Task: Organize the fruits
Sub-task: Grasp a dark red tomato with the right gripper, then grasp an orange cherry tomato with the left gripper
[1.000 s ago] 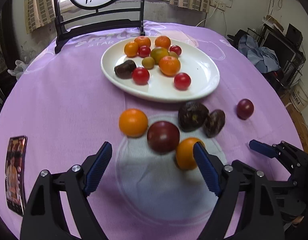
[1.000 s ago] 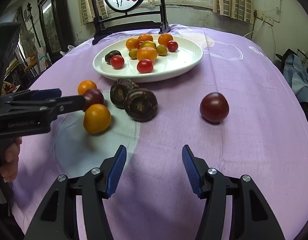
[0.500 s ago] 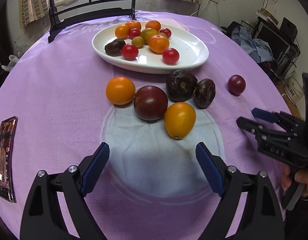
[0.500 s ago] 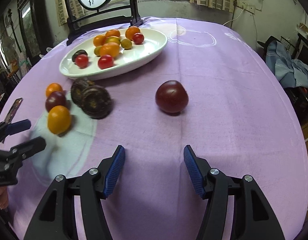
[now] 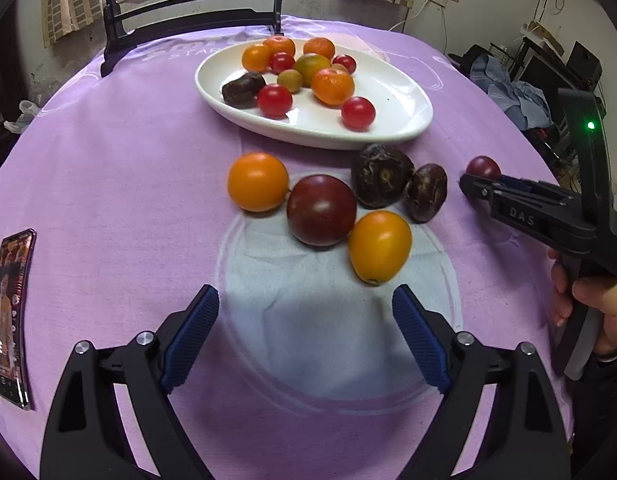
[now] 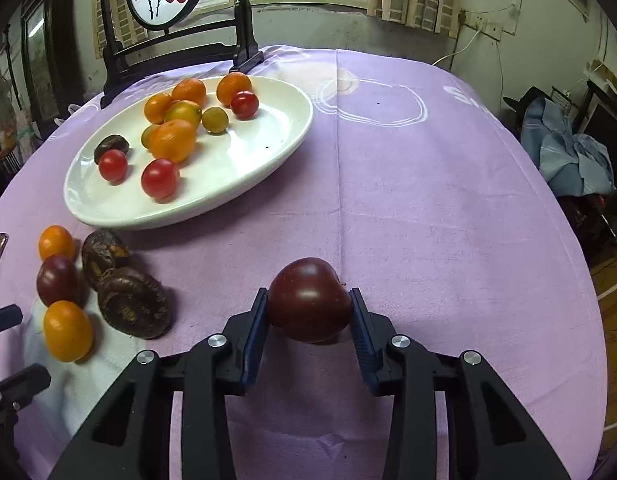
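Observation:
My right gripper (image 6: pixel 308 312) is shut on a dark red tomato (image 6: pixel 308 300) low over the purple cloth; it also shows in the left wrist view (image 5: pixel 483 168) behind the right gripper (image 5: pixel 474 188). My left gripper (image 5: pixel 304 328) is open and empty, just short of a cluster of loose fruit: an orange tomato (image 5: pixel 257 181), a dark red tomato (image 5: pixel 321 209), a yellow-orange tomato (image 5: pixel 379 246) and two dark wrinkled fruits (image 5: pixel 382 175). A white oval plate (image 5: pixel 388 120) behind them holds several small tomatoes and oranges.
A phone (image 5: pixel 8 316) lies at the table's left edge. A black framed stand (image 6: pixel 176 40) rises behind the plate. Clothes and clutter (image 6: pixel 568 152) sit beyond the table's right edge. A pale round patch (image 5: pixel 336 320) marks the cloth under the left gripper.
My right gripper moved forward to the lone dark red tomato and closed on it. My left gripper drew back a little from the fruit cluster and stayed open.

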The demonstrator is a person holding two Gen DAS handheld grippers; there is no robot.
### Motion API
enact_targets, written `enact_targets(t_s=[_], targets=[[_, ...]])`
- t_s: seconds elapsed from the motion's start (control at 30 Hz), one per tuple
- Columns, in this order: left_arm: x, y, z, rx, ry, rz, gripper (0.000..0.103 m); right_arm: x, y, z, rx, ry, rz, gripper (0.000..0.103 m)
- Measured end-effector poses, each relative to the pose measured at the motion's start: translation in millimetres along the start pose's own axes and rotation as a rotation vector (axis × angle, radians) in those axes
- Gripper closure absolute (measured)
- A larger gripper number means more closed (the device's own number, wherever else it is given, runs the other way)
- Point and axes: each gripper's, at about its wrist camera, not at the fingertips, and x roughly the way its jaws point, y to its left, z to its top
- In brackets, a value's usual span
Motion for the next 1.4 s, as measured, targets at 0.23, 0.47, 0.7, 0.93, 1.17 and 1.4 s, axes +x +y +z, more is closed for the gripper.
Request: enact_targets(t_s=[0.23,0.47,0.7,0.93,1.17,1.4], targets=[[-1.3,1.7,3.3,-0.011,0.010,0.011,0.017,-29.1,9.8,-15.4,-0.028,-0.027,0.056,0.063],[7.5,-16.4,-2.2,0.013,0.038,0.008,0.017,-53.5,18.1,-35.2,-0.065,-0.058,0.112,0.063],[19.5,-35.8,5.5,0.034,0.064,0.014,0.027,-62.1,5.4,-46.2,-0.036,-0.067,0.152,0.063],[32.7,-46.3,23.3,0.007,0.085,0.072,0.030,-61.9,-1.3,-51.8,-0.021,-0.071,0.161,0.063],[29.7,-42.5,28.2,-0.004,0.076,0.081,0.066,-66.1,-0.1,-54.1,-0.028,-0.085,0.174,0.063],[10.3,-36.5,9.9,0.034,0.087,0.028,0.067,-72.5,1.2,-52.6,-0.040,-0.098,0.167,0.063]])
